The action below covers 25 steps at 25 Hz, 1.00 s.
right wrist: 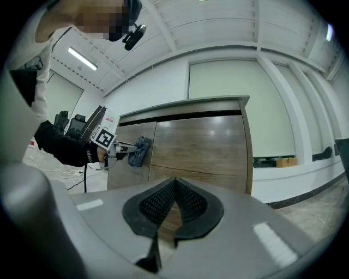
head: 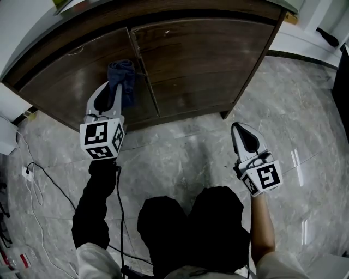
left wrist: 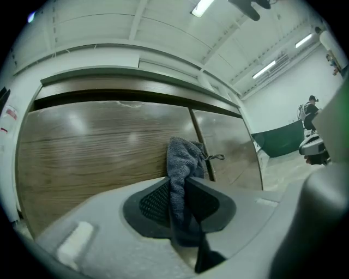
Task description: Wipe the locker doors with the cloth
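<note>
We hold the left claw (head: pixel 112 87) clamped on the blue cloth (head: pixel 124 76), which lies against the left locker door (head: pixel 60 87), just beside the centre seam. The right claw (head: pixel 241 129) is pressed together, empty, above the floor (head: pixel 180 158), apart from the locker.

Head view: dim, corners vignetted, barrel distortion bows the locker doors (head: pixel 202 60). Thin glare streaks on the glossy floor (head: pixel 297 163). Dark clothing is crushed to black with no detail.

Both gripper views: heavy fisheye inside a black circular border, and the foreground nearest the lens is soft. Light is even and comes from overhead ceiling strip lights (left wrist: pixel 203 6), which leave pale hotspots on the wood veneer.

Left gripper view: cloth (left wrist: pixel 182 158) is reasonably sharp. The right edge is smeared with a green tint.
</note>
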### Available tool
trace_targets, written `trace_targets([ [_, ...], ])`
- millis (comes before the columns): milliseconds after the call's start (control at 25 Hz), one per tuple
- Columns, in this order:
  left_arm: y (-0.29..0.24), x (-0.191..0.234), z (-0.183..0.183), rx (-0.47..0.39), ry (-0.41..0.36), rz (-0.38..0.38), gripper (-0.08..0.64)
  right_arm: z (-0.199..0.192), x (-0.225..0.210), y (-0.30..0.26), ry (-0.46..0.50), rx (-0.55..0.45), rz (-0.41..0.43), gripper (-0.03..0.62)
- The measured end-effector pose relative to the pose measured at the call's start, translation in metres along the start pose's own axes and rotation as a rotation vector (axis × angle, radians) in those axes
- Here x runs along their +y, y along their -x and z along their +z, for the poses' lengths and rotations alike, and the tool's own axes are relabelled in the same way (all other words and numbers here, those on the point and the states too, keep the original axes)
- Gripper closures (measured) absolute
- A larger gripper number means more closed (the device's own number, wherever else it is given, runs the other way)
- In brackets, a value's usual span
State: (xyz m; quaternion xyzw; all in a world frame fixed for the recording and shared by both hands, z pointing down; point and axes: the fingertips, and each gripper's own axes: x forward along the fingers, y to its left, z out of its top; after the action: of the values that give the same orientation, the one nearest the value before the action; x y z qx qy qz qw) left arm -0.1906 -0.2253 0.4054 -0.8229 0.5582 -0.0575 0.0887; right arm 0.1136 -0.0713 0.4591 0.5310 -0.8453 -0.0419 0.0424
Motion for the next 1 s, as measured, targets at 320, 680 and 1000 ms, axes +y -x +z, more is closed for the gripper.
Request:
trace_targets([
  [320, 0.036, 0.067, -0.008, 0.011, 0.001, 0.123, 0.479, 0.004, 0.017, -0.008, 0.007, -0.003, 0.023, 0.588],
  [680, 0.081, 0.146, -0.031, 0.044, 0.026, 0.287, 0.479, 0.008, 0.034, -0.016, 0.014, -0.01, 0.056, 0.588],
  [1000, 0.114, 0.201, -0.051, 0.085, 0.027, 0.409, 0.479, 0.007, 0.037, -0.015, 0.027, -0.005, 0.063, 0.588],
])
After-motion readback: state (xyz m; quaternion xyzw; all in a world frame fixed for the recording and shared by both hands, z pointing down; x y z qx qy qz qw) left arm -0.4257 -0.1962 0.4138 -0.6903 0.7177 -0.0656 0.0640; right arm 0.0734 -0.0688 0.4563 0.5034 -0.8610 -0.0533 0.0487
